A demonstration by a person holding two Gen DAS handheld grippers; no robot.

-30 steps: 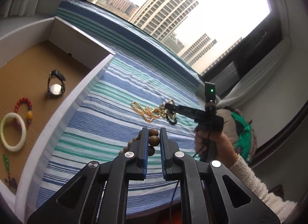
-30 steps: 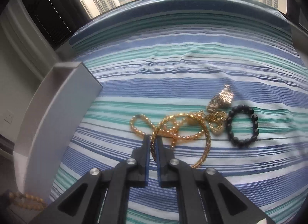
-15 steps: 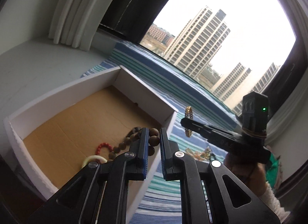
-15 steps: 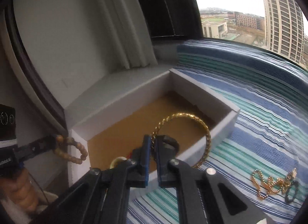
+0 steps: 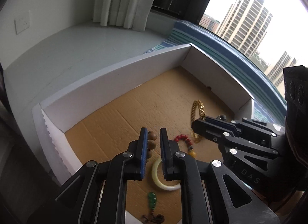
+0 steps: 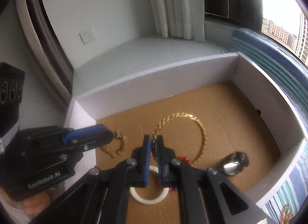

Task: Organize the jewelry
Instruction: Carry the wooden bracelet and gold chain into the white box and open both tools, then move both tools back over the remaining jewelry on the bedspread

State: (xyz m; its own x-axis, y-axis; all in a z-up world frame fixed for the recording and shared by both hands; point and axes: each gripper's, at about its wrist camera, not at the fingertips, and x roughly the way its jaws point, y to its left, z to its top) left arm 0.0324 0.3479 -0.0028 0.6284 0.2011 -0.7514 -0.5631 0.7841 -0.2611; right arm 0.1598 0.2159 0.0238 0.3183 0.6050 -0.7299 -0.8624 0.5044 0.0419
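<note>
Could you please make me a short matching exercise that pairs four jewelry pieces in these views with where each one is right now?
Things:
1. brown wooden bead bracelet
2. gold chain bangle
3. pale cream ring bangle
4. dark wristwatch with a shiny face

Places:
A. lying flat on the cardboard floor of the white box, below both grippers
B. gripped by the right gripper
C. resting on the box floor near its right wall
D. gripped by the left gripper

Pairs: 1-D, 2-B, 3-A, 4-C
</note>
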